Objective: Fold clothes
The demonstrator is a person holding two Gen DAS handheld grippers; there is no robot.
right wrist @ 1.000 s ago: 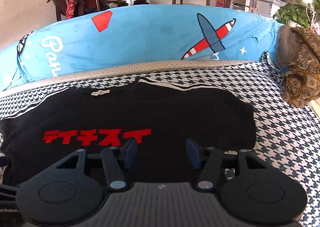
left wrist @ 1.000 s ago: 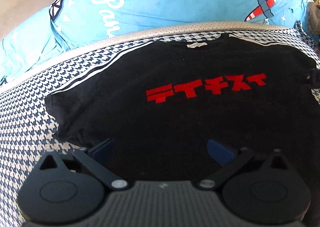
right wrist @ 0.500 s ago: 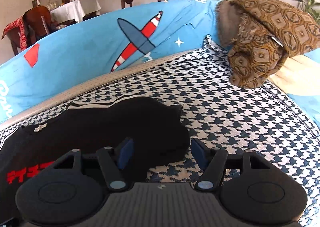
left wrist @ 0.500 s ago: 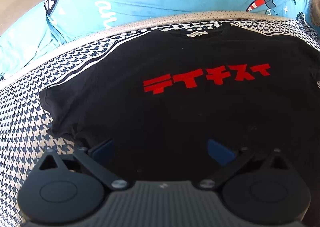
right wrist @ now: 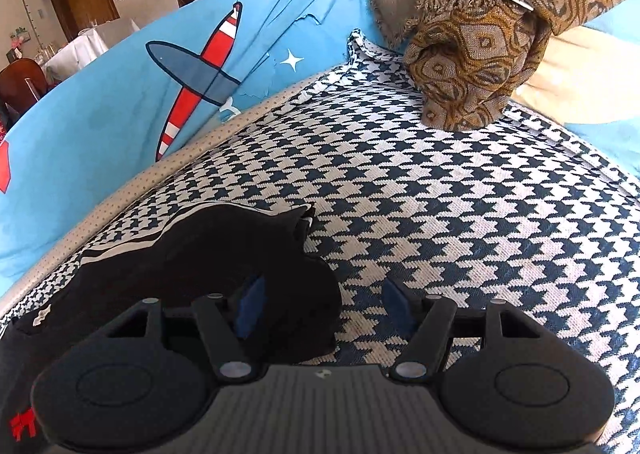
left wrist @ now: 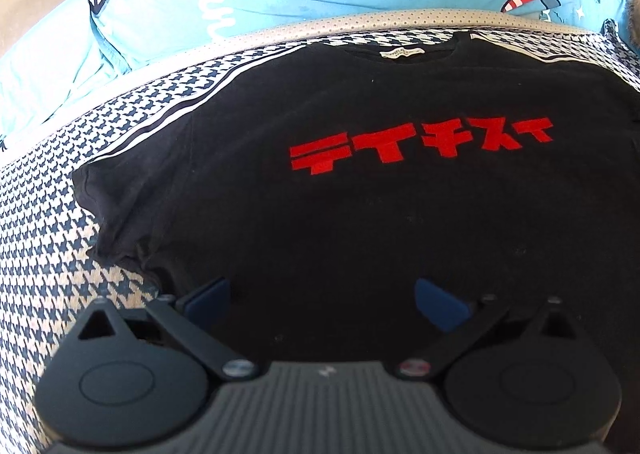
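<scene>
A black T-shirt with red lettering lies flat, front up, on the houndstooth sofa cover, collar toward the backrest. My left gripper hovers over the shirt's lower half, near its left sleeve, open with nothing between the pads. In the right wrist view the shirt's right sleeve lies rumpled on the cover. My right gripper is open at the sleeve's edge: one pad sits over the black cloth, the other over the bare houndstooth cover. The pads press on nothing.
A blue backrest cover printed with a plane runs behind the seat. A brown patterned throw is bunched at the far right of the seat. Beyond the sofa stand a dining table and chairs.
The right gripper has swung right, from above the red lettering to the right sleeve, rolling as it went, and its jaws stand a little wider. The left gripper has barely moved.
</scene>
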